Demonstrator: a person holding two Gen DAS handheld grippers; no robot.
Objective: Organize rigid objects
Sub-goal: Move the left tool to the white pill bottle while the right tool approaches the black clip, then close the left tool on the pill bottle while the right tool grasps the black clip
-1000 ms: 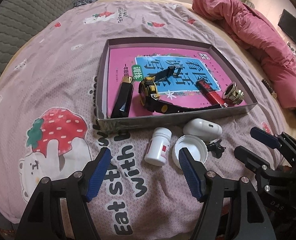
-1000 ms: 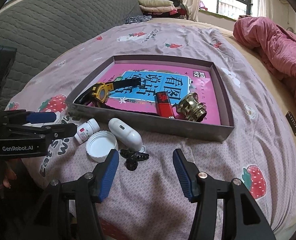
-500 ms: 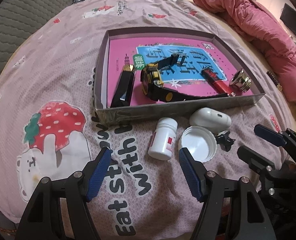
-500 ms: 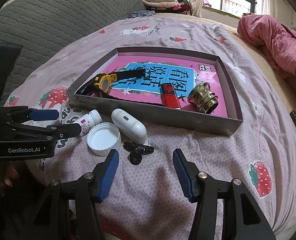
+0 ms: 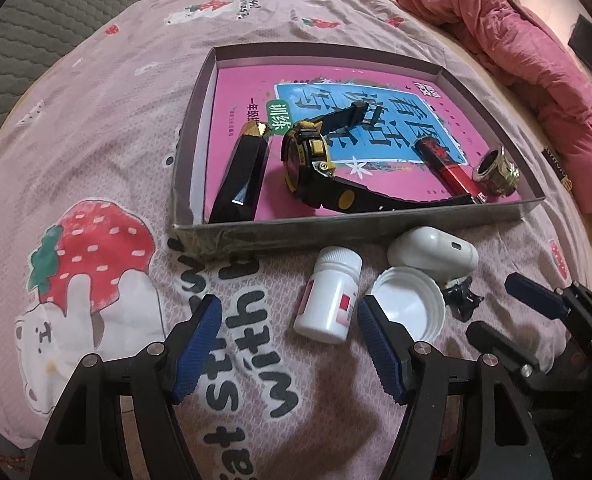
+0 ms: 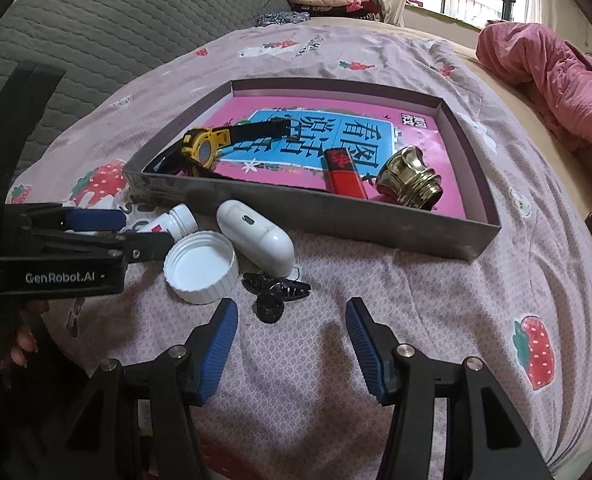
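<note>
Shallow grey tray point(image 5: 335, 236) on a pink strawberry-print bedspread point(image 5: 96, 120), lined with a pink-and-blue book point(image 5: 375, 120). Inside, along the left wall, a black faceted tube point(image 5: 242, 178) with a gold tip; just beside it a black-and-yellow watch point(image 5: 311, 168) standing on edge, strap trailing toward the near right corner. Red tube point(image 5: 447, 168) lying slantwise near the right wall, with a brass cap point(image 5: 495, 170) at the near right corner, just beside it.

Outside the tray, along its near wall: white bottle point(image 5: 329, 294) lying on its side, cap end toward the tray; white lid point(image 5: 409, 306) open side up just right of it; white case point(image 5: 431, 254) close against the tray wall, touching the lid in the right wrist view; black hair clip point(image 6: 274, 292) just beyond the lid and the case.

Left gripper point(image 5: 288, 348) low over the bedspread, jaws wide apart, gripping nothing, bottle just ahead of the gap. Right gripper point(image 6: 292, 344) likewise with jaws apart and bare, hair clip just ahead of them. Crumpled red quilt point(image 6: 555, 76) at the far right edge of the bed.
</note>
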